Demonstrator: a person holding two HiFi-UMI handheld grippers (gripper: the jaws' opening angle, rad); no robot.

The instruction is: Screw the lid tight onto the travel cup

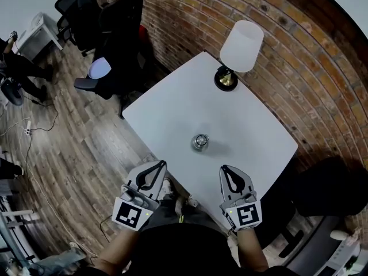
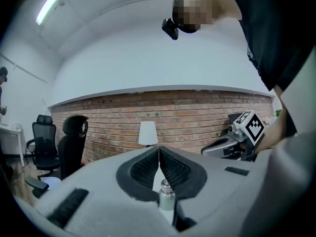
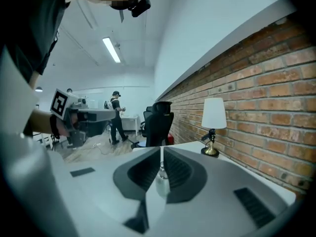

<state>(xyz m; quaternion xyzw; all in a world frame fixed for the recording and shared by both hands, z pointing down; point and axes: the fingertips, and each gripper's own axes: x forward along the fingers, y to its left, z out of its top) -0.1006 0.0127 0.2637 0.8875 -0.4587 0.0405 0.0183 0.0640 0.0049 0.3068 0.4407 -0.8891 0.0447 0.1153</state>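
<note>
A small steel travel cup with its lid on stands upright near the middle of the white table. My left gripper hovers at the table's near edge, left of the cup, shut and empty. My right gripper hangs over the near edge to the cup's right, also shut and empty. Through the left gripper's closed jaws the cup shows ahead, and in the right gripper view the cup sits just beyond the fingertips. Neither gripper touches it.
A white-shaded lamp on a brass base stands at the table's far corner by the brick wall. Black office chairs sit left of the table on the wooden floor. A dark chair is at the right. People stand in the far background.
</note>
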